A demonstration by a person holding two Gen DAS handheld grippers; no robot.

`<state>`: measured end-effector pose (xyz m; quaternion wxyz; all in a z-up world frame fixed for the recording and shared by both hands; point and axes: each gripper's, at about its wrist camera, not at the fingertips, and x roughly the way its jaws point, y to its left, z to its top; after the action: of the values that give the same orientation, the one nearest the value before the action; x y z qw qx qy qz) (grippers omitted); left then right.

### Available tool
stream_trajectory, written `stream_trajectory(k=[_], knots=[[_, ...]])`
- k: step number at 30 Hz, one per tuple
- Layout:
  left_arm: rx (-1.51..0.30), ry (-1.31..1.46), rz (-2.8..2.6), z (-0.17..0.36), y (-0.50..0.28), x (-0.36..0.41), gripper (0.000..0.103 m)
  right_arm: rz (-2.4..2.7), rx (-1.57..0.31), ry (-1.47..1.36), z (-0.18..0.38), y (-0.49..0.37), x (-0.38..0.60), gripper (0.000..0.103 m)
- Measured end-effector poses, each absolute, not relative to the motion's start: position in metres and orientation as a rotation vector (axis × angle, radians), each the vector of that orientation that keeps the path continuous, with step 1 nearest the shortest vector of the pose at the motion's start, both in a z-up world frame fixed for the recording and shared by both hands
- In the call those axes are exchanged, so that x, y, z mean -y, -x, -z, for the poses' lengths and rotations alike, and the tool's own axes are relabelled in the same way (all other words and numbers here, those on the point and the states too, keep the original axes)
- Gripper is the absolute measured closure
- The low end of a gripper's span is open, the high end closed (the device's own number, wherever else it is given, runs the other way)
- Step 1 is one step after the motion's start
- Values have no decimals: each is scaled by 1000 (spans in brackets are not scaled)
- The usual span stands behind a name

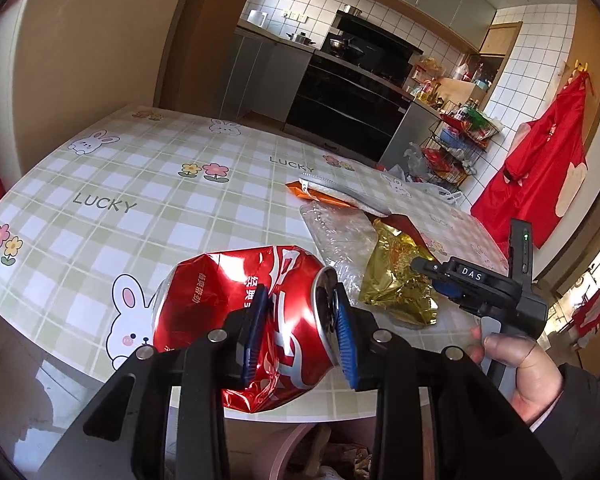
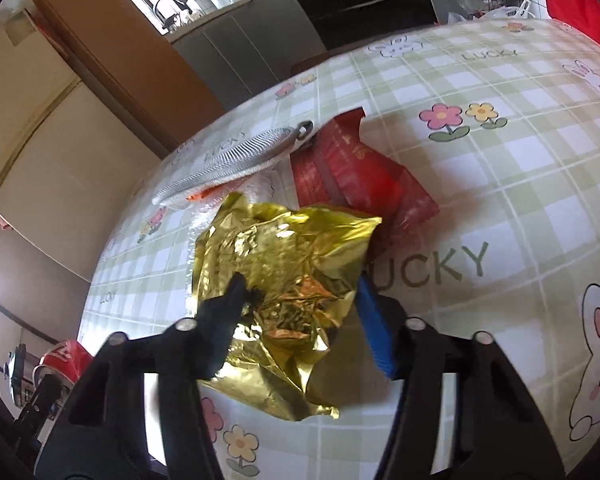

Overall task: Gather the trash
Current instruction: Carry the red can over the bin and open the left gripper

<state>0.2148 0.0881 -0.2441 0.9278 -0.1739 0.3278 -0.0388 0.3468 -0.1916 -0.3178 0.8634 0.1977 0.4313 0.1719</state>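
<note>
- My left claw (image 1: pixel 300 328) is clenched on a crushed red soda can (image 1: pixel 236 312), one blue pad on the can's dented side and the other against its silver top; the can hangs over the near edge of the surface (image 1: pixel 112 184), a round one with a green checked cloth printed with rabbits and flowers.
- My right claw (image 2: pixel 300 320) straddles a crumpled gold foil wrapper (image 2: pixel 284 264). The left pad sinks into the foil, while the blue right pad sits at its edge, so I cannot tell whether the grip has fully bitten (no earlier view to compare).
- From the right wrist view, a red packet (image 2: pixel 356 172) lies at one o'clock of the gold foil, partly under it, and a silver ridged packet (image 2: pixel 236 156) lies at eleven o'clock.
- From the left wrist view, a clear plastic wrapper (image 1: pixel 340 236) lies just beside the gold foil, at ten o'clock of it.
- I judge the step in hand to be gathering: can secured, foil being taken.
- Next calls for a firm squeeze on the springy foil, then lifting without dragging its neighbours; no bin is plainly in view.
</note>
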Motion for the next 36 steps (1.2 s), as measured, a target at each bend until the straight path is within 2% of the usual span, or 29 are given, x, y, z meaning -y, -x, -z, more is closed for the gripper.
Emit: stream_trajectory(k=[2,5,23,36], knots=[[-672,356,85,244,-212,-85,71,-373,-872,-398,310,-338,193,57],[-670,352,95,241,-208,-80,71,-372,-818,-386,297,-321,196,59],[-667,297,240,202,-164,-31,71,-354,-564,-418,204,-217,263,59],[-771,195,402,210,-118,43,71,-338,-493,-436,177,-139,305,59]])
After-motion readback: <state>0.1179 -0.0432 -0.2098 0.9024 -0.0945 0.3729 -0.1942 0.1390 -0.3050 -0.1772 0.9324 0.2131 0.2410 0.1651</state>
